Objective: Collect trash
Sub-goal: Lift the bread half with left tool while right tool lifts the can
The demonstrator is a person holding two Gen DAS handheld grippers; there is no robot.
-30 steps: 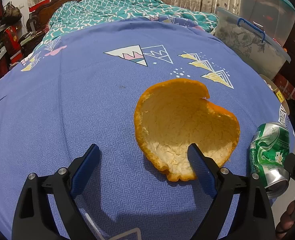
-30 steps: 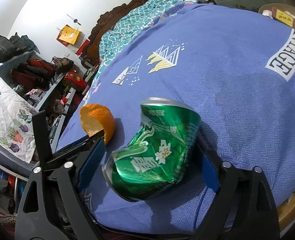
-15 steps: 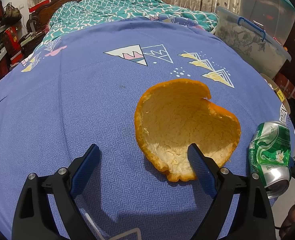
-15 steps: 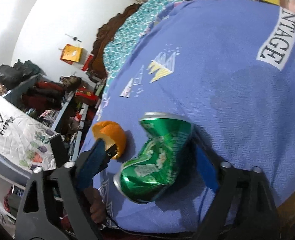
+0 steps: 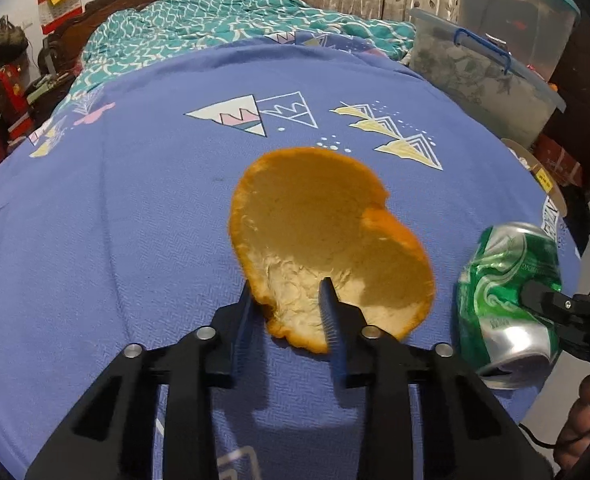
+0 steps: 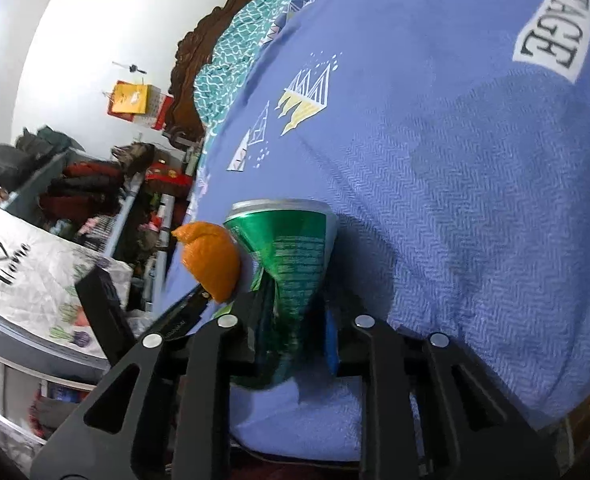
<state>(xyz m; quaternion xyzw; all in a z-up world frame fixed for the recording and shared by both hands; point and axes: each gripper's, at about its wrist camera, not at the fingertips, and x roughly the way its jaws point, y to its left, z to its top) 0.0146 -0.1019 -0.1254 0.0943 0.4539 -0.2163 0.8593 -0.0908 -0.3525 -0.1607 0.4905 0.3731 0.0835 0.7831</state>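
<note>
Here a blue bedspread [image 5: 143, 216] covers the bed, with the trash near its edge. The crushed green can [image 6: 291, 264] sits between the right gripper's [image 6: 291, 332] jaws, which are clamped on its lower half. The left gripper [image 5: 287, 304] pinches the peel's [image 5: 327, 240] near rim.

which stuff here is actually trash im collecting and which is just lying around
Job:
- orange peel, pinched by the left claw
- crushed green can, clamped in the right claw

Just lying about:
- blue bedsheet
- teal blanket
- clear storage bin
</note>
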